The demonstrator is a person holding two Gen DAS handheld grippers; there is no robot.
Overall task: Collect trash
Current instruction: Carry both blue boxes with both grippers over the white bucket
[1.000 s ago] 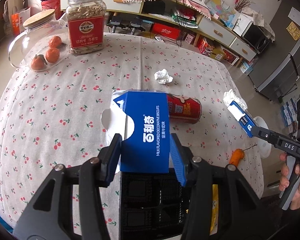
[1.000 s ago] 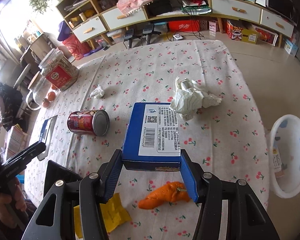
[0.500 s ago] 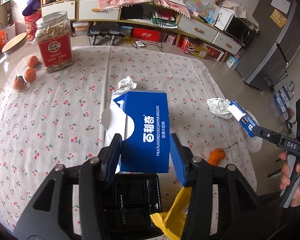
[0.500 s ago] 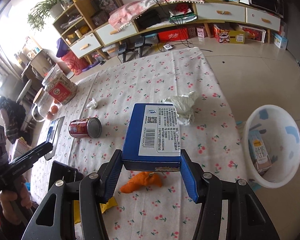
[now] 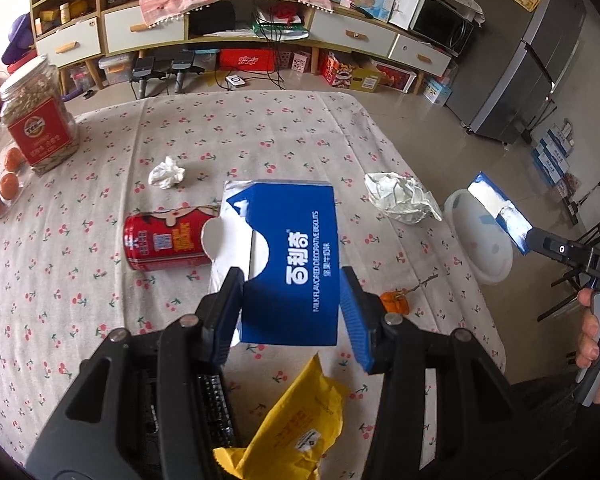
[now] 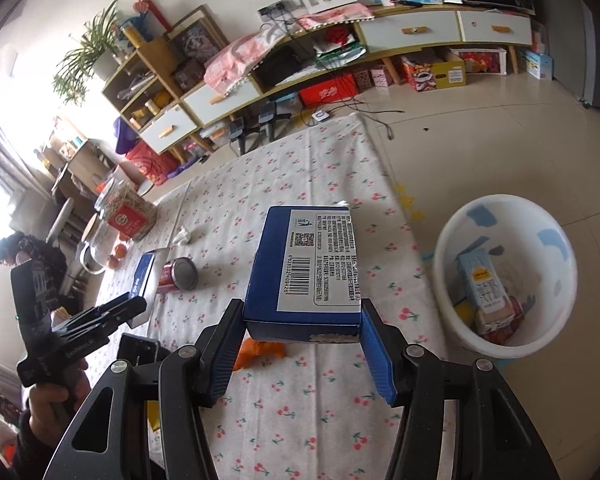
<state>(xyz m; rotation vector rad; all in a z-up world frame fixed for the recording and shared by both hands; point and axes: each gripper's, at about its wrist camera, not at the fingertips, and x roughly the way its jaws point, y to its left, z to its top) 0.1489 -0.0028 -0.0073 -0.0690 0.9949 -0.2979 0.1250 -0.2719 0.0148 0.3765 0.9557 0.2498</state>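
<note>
the left gripper (image 5: 292,312) has its blue-padded jaws clamped on the two long sides of an open blue cardboard biscuit box with white lettering (image 5: 296,256), held off the table. in the left wrist view the box's long axis runs from 6 o'clock up to 12 o'clock, away along the fingers; its torn-open end, with a white flap and a foil lining, points to 12 o'clock and leans toward 11.

the right gripper (image 6: 300,344) pinches a closed blue cardboard box with a white barcode label (image 6: 304,268) in the same way, one pad on each long side. in the right wrist view that box also runs 6 to 12 o'clock, label face up, near end between the pads and far end at 12 o'clock, above the right-hand edge of the table.

below both lies the white tablecloth printed with red cherries (image 5: 100,280). in the left view a red drink can (image 5: 164,240) lies on its side at 9 o'clock of the open box, its long axis across the picture. a small crumpled white tissue (image 5: 166,172) sits at 10 o'clock, a larger crumpled white paper wad (image 5: 400,198) at 2 o'clock, an orange peel scrap (image 5: 396,302) at 3 o'clock just beside the right pad, and a yellow plastic wrapper (image 5: 296,420) at 6 o'clock.

in the right view a white round plastic bin (image 6: 460,240) stands on the floor at 3 o'clock of the held box, off the table's edge, with cartons already inside.
</note>
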